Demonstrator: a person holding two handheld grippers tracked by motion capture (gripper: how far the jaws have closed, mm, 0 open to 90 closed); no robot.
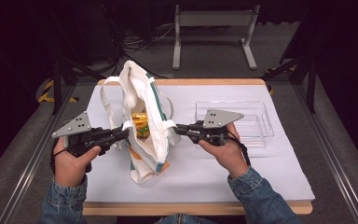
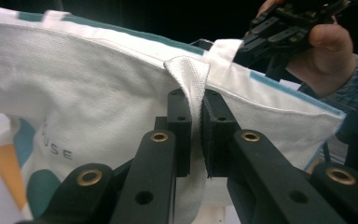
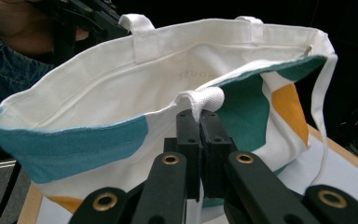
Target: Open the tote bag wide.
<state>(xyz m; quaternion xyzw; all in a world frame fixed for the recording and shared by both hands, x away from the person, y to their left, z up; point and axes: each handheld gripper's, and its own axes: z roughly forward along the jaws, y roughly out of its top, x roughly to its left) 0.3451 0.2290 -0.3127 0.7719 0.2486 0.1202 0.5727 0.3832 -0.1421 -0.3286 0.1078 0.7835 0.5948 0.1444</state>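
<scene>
- We are holding the left gripper (image 1: 121, 135) in our left hand (image 1: 72, 161), its jaws pinching fabric.
- Our right hand (image 1: 223, 149) is holding the right gripper (image 1: 179, 129), jaws likewise clamped, pointing toward the left one.

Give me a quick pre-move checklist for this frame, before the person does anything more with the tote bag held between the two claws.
1. Left claw grip: shut on a strap of the tote bag at its rim. Ok.
2. Right claw grip: shut on the strap at the opposite rim. Ok.
3. Bag mouth: pulled open between the claws, yellow item visible inside in the high view. Ok.
4. Bag support: whether its base rests on the white table cover. Cannot tell.
5. Clear plastic tray: beside the right hand, nothing seen in it. Ok.
6. What the yellow item is, or whether it is snagged: cannot tell.
</scene>
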